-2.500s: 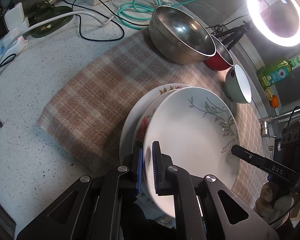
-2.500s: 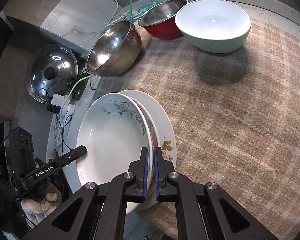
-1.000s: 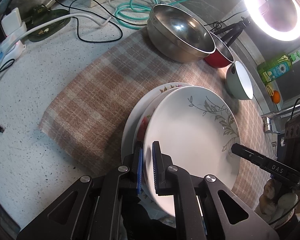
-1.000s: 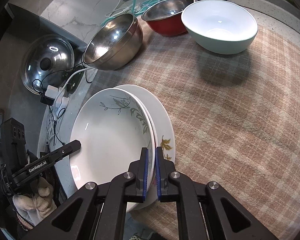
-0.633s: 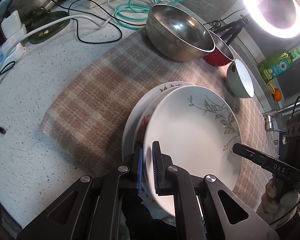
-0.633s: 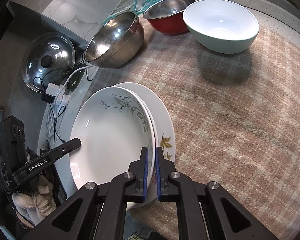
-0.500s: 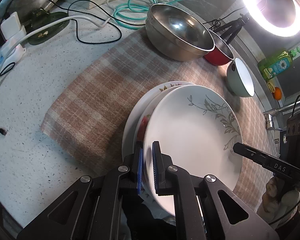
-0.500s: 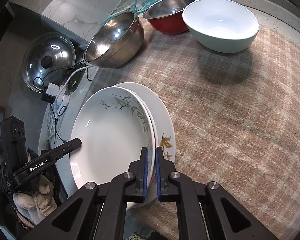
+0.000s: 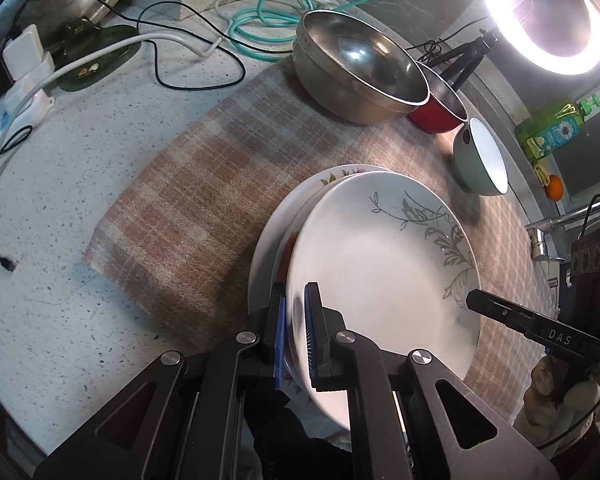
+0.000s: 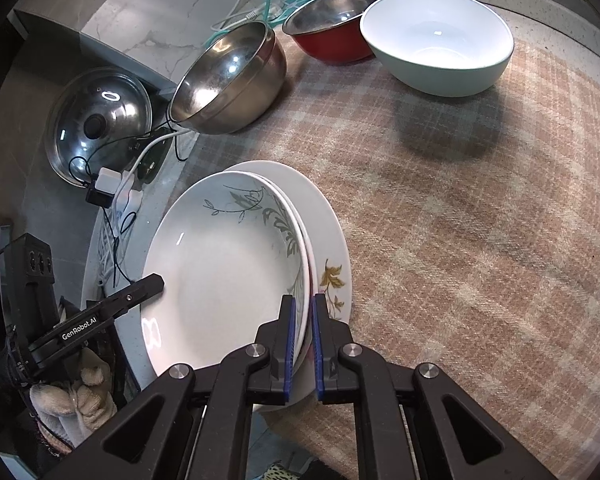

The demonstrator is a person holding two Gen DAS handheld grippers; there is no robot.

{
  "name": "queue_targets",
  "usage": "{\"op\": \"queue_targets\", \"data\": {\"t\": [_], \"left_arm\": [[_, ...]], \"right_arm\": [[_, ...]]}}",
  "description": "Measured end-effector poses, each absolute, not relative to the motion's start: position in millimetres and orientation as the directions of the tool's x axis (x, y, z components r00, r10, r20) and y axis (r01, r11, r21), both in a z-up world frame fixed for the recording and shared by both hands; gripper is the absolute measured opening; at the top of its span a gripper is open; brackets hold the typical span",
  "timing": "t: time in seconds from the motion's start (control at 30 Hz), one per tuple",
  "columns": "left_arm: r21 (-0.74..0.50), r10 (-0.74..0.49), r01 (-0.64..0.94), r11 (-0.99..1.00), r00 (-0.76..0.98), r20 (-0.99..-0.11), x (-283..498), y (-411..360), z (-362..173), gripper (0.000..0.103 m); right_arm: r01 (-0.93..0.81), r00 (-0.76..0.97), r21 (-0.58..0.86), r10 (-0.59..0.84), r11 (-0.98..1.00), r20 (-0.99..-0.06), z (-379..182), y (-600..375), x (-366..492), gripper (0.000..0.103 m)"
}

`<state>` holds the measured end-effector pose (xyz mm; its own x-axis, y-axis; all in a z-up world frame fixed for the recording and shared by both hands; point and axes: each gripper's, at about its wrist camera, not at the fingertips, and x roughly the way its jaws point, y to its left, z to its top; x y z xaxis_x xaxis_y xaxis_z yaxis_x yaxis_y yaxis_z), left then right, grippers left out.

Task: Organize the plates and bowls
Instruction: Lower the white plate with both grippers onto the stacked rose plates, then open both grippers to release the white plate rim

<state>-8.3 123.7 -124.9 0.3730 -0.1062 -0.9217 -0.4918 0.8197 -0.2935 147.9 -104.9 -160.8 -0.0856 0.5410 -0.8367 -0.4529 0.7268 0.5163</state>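
Two hand-held tools grip the rim of the same stack of plates from opposite sides. The left tool [image 9: 295, 332] is clenched on the near edge of the stack, its blue-padded fingers [image 9: 310, 332] set one on each side of the rim of the top plate [image 9: 380, 280], a white dish with a grey leaf pattern. The right tool [image 10: 301, 336] is likewise clamped on the stack, its pads closing on the rims of the top plate [image 10: 220, 272] and of the plate directly under it; its black body appears at the right edge of the left wrist view [image 9: 532, 322], and the left tool shows at the lower left of the right wrist view [image 10: 100, 314]. The bottom plate [image 10: 332, 248], white with a brown leaf motif, extends outward beyond the two above it. The stack sits over the near edge of a plaid cloth [image 10: 480, 240] spread on the speckled tabletop [image 9: 60, 180]. At the far end of the cloth, well apart from the tools, stand a steel bowl [image 9: 356, 68], a red bowl [image 9: 440, 112] touching it, and a pale green bowl [image 9: 480, 156] just beside. A ring light [image 9: 548, 16], cables [image 9: 188, 60], a pot lid [image 10: 96, 120] and a soap bottle [image 9: 552, 130] lie beyond.
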Motion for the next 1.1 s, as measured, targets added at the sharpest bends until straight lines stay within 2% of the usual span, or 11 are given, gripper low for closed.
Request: {"op": "queue_targets", "data": {"t": [0.1, 0.93, 1.1], "left_arm": [[-0.267, -0.080, -0.497, 0.825, 0.365, -0.927, -8, 125, -125, 0.007], [-0.300, -0.112, -0.497, 0.814, 0.373, -0.921, -15, 131, -126, 0.011], [-0.273, -0.073, -0.502, 0.821, 0.382, -0.921, -22, 130, -116, 0.013]], "right_arm": [[-0.456, -0.083, 0.515, 0.542, 0.725, -0.836, -160, -104, 147, 0.009], [-0.455, -0.029, 0.493, 0.541, 0.741, -0.841, -151, -115, 142, 0.009], [-0.461, 0.005, 0.483, 0.546, 0.745, -0.838, -142, -130, 139, 0.016]]}}
